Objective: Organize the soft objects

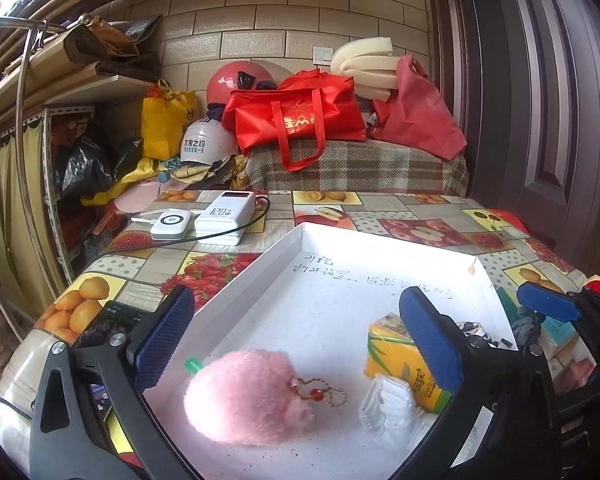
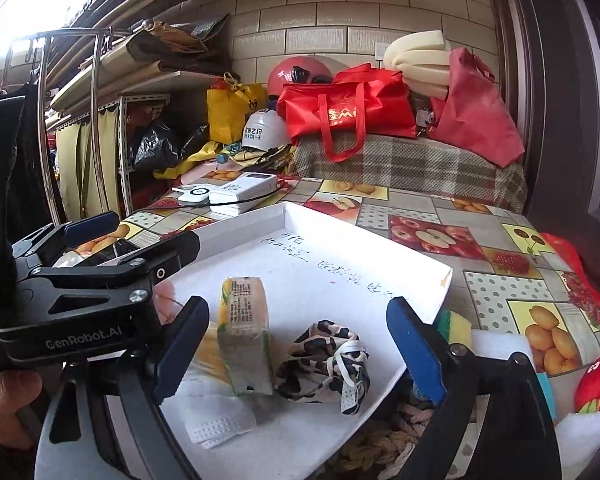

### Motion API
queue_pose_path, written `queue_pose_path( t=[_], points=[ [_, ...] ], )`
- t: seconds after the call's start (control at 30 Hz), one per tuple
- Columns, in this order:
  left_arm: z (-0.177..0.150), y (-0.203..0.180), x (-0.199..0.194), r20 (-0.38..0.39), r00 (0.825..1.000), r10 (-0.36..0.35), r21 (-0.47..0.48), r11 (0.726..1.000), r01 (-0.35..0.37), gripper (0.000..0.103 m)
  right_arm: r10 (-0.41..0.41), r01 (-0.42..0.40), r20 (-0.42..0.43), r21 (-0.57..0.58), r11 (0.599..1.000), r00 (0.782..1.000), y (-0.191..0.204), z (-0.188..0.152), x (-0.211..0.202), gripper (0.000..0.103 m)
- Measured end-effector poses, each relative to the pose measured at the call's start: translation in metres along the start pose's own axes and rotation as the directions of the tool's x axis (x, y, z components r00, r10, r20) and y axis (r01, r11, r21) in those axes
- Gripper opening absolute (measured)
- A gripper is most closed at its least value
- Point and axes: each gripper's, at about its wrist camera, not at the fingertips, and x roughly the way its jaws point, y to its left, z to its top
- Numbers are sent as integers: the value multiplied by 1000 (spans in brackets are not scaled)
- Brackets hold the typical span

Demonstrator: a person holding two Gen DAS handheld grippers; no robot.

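A white shallow tray [image 1: 340, 240] sits on the fruit-print table. In it lie a pink plush ball [image 1: 244, 396] with a bead charm, a yellow tissue pack [image 1: 400, 364] and a white face mask [image 1: 388, 408]. My left gripper [image 1: 296, 344] is open and empty above the plush ball. In the right wrist view the tray [image 2: 364, 240] holds the tissue pack [image 2: 244, 332], a leopard-print cloth [image 2: 328, 356] and the white mask [image 2: 216, 416]. My right gripper [image 2: 296, 352] is open and empty over the cloth and pack.
Two white power banks [image 1: 204, 216] with cables lie at the table's far left. A sponge [image 2: 456, 324], a red plush toy [image 2: 596, 380] and a braided rope [image 2: 380, 440] lie right of the tray. Red bags [image 1: 300, 116] and helmets crowd the back.
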Motion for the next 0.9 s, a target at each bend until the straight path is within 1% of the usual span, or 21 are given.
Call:
queue_pose_path(
  t=[0.07, 0.33, 0.9],
  points=[
    [0, 1, -1, 4, 1000, 8, -1, 1000, -8, 103, -7, 7, 3, -4, 1000, 1000, 0, 0, 0, 103],
    [0, 5, -1, 7, 1000, 21, -26, 999, -21, 103, -16, 16, 17, 5, 1000, 1000, -2, 2, -1, 103],
    [0, 5, -1, 8, 1000, 23, -27, 999, -23, 103, -20, 19, 18, 39, 999, 1000, -8, 0, -2, 103]
  ],
)
